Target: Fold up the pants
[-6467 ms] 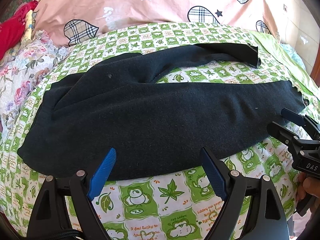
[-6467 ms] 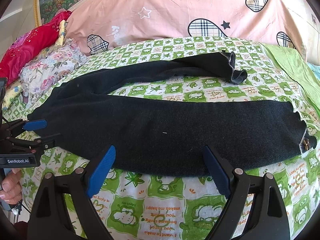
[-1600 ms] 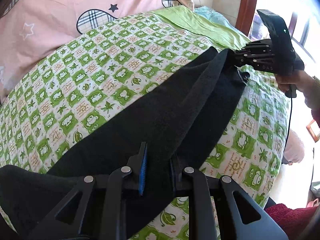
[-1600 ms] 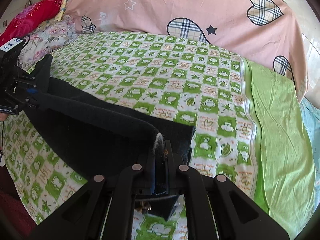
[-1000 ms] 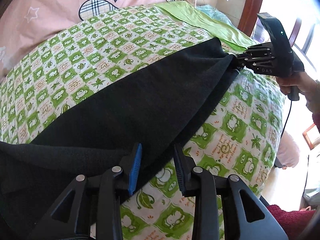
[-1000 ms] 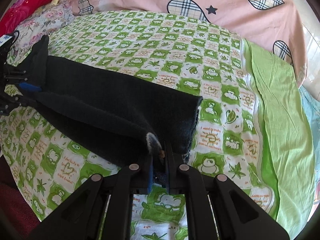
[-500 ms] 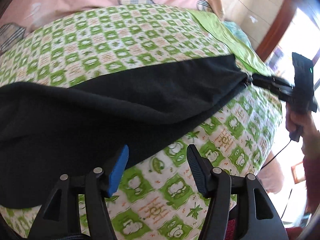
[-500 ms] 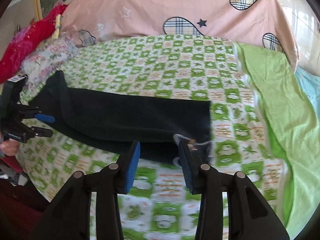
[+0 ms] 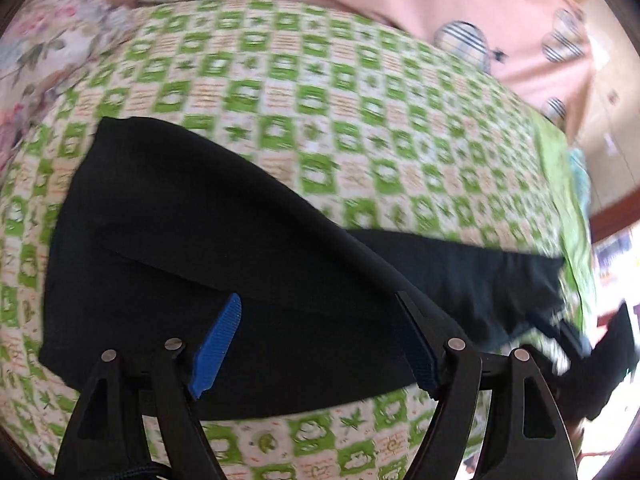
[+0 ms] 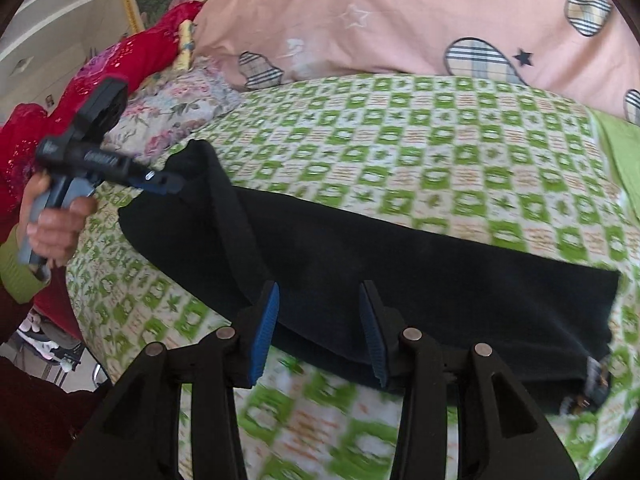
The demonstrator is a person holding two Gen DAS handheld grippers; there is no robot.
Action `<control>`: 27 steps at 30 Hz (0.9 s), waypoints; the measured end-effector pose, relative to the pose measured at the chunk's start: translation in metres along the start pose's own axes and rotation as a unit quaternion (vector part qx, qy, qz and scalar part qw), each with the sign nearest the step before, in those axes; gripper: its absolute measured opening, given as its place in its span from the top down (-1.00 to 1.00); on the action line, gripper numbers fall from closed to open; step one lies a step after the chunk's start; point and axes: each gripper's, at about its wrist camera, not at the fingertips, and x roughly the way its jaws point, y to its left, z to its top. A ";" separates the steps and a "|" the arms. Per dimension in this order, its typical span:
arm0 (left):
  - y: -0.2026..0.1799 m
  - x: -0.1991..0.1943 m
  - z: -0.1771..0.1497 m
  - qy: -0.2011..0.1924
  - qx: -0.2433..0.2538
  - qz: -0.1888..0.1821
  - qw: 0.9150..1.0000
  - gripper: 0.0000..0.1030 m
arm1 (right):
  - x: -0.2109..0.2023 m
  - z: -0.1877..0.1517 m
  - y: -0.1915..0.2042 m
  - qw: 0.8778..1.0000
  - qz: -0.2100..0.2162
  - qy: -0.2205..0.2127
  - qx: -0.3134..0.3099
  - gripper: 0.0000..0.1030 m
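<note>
The black pants (image 10: 420, 276) lie on the green checked bed cover, folded lengthwise with one leg over the other. The waist end is at the left and the hems (image 10: 600, 320) at the right. They also show in the left wrist view (image 9: 240, 248). My left gripper (image 9: 320, 344) is open and empty over the waist end. It also shows in the right wrist view (image 10: 160, 182), next to a raised fold of the waist. My right gripper (image 10: 318, 330) is open and empty above the near edge of the legs. In the left wrist view it is a blur (image 9: 568, 332) at the hem end.
The green checked bed cover (image 10: 440, 152) spreads behind the pants. A pink quilt with plaid hearts (image 10: 400, 20) lies along the back. A floral pillow (image 10: 180, 108) and red fabric (image 10: 132, 60) sit at the left. A plain green sheet (image 9: 560, 168) covers the right end.
Both grippers let go of the pants and opened wider. The pants now lie folded lengthwise on the bed. Both grippers have pulled back and swung, and the views are blurred.
</note>
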 end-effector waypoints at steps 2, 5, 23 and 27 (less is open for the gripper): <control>0.014 0.001 0.020 0.006 -0.033 0.011 0.999 -0.50 | 0.014 0.006 0.015 1.000 0.009 0.006 -0.018 0.10; 0.031 0.007 0.049 0.026 -0.073 0.012 0.997 -0.50 | 0.033 0.016 0.037 0.999 0.025 0.013 -0.045 -0.05; 0.047 0.071 0.088 0.092 -0.101 0.089 0.987 0.24 | 0.119 0.043 0.076 0.990 0.026 0.064 -0.120 0.09; 0.048 0.066 0.073 0.087 -0.100 0.071 0.989 0.74 | 0.117 0.043 0.073 0.990 0.022 0.065 -0.120 0.61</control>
